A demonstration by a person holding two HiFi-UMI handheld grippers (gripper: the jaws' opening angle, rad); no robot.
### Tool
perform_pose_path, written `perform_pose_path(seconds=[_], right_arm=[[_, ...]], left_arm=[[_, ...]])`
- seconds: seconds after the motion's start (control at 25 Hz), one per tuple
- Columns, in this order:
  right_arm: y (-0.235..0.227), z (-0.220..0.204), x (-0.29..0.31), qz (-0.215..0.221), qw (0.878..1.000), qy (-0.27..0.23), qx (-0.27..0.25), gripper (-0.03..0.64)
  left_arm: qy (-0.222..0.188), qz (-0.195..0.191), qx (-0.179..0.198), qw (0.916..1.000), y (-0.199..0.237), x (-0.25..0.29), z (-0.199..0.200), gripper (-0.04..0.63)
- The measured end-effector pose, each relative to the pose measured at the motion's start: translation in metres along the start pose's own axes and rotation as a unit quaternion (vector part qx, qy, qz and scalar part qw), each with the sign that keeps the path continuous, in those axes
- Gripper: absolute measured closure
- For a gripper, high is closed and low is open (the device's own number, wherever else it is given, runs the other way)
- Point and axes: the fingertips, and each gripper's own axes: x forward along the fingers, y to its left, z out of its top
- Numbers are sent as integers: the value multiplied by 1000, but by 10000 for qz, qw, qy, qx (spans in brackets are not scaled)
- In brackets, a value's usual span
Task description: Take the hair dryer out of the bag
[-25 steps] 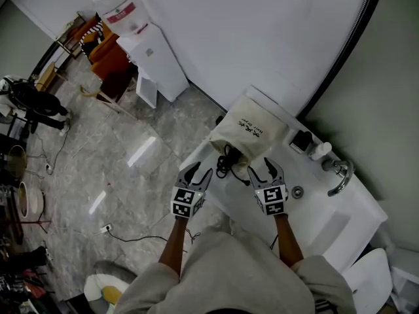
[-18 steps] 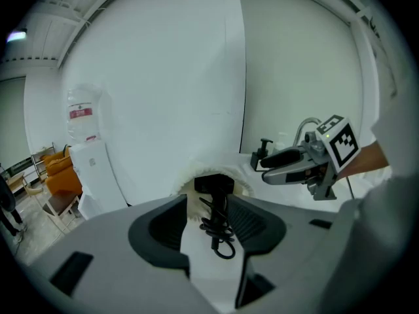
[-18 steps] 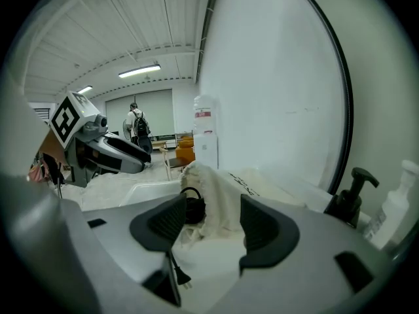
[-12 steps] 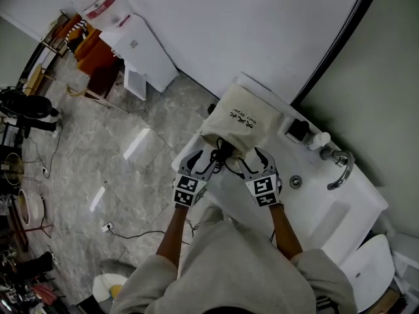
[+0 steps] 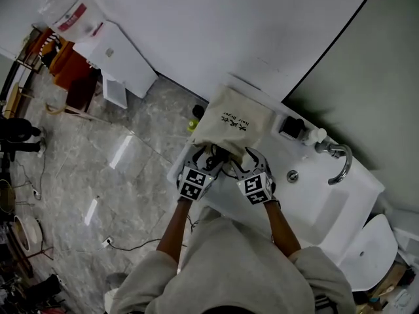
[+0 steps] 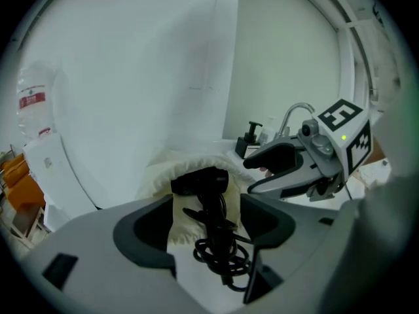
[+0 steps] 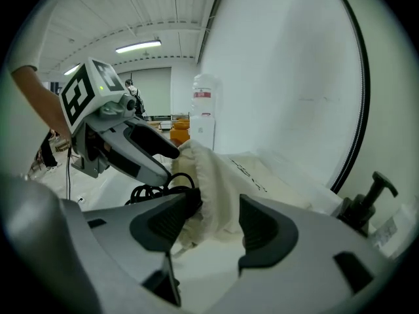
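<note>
Cream cloth bag (image 5: 232, 120); stiff black plastic hair dryer (image 6: 200, 180), judged best taken at its handle.
Jaws of left gripper (image 6: 209, 221), just opened, are spread around it; those of right gripper (image 7: 216, 224) are spread around cloth at 3 o'clock.

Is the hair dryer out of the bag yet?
Not yet. Done: both grippers are at the mouth of the bag, and the cord already lies coiled outside. In hand: nothing is gripped. The left gripper, jaws just been opening, stands open with the hair dryer between them; the right gripper is open around the bag's edge. Left: grip the dryer and pull it out.
</note>
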Motion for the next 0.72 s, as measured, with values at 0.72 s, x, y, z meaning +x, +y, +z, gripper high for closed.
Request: perform_pose_path(seconds=[0.72], right_arm=[[-16, 26, 7, -499, 9971, 199, -537, 589]], left_arm=[[540, -636, 295, 9961, -4, 38, -13, 290]])
